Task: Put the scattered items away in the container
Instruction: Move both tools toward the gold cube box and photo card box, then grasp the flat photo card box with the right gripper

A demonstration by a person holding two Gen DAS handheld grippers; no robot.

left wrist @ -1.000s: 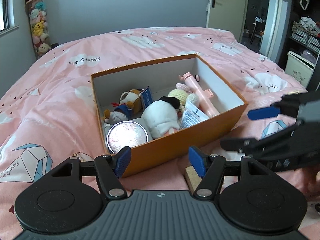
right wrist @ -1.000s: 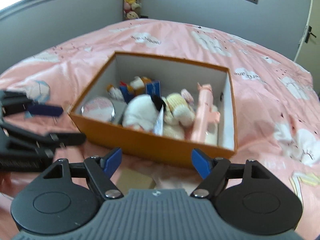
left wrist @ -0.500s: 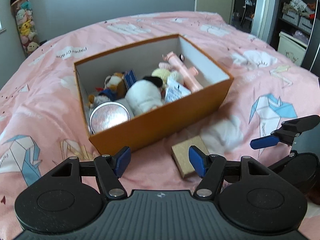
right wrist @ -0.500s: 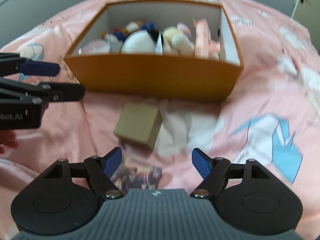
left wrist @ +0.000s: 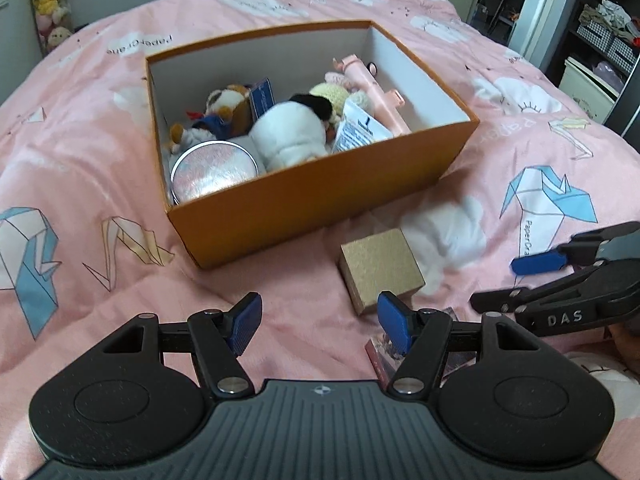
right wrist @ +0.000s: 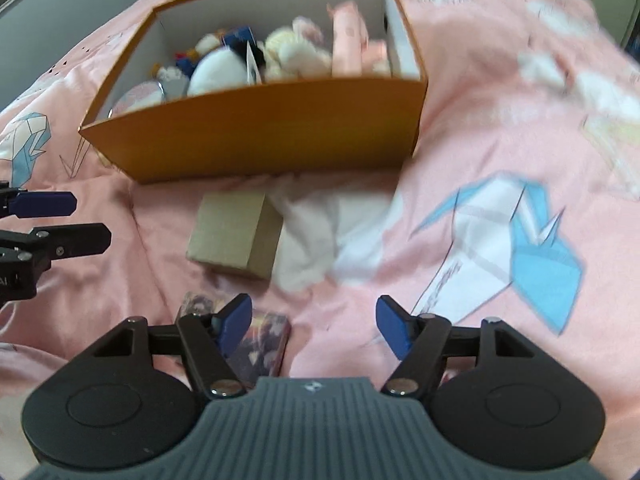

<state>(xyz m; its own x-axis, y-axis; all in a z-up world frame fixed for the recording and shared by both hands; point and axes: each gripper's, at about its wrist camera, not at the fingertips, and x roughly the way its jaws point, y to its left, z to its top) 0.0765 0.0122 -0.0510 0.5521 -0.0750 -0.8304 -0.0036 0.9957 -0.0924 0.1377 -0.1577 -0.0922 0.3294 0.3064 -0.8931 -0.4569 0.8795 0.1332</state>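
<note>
We have the left gripper (left wrist: 320,322) with fingers spread wide, nothing between them — just bare pink bedspread (left wrist: 80,128). Its right fingertip (left wrist: 394,320) overlaps the near corner of the small brown box (left wrist: 380,270) in the view; we can't tell if it touches. Right gripper (right wrist: 314,322) fingers also apart and holding nothing, though they have just been closing a bit. Its left fingertip (right wrist: 236,322) sits over the printed card pack (right wrist: 260,344), contact unclear.

Ahead of both pairs of fingers: the orange container (left wrist: 320,196) on the bed, open top, already holding plush toys (left wrist: 288,136), a round tin (left wrist: 214,170), a pink handled item (left wrist: 372,92) and a paper tag (left wrist: 358,130). The brown box lies on the bedspread between the fingers and the container's near wall, apart from it. The card pack lies nearer than the box, just under the fingers.

Hard to read: the right wrist view is motion-blurred, so the container's contents smear together there. In the left view the card pack is mostly hidden behind the right finger linkage. White patch beside the brown box — we can't tell whether it is bedspread print or a separate thing. Right gripper is cut off at the frame edge in the left view.
</note>
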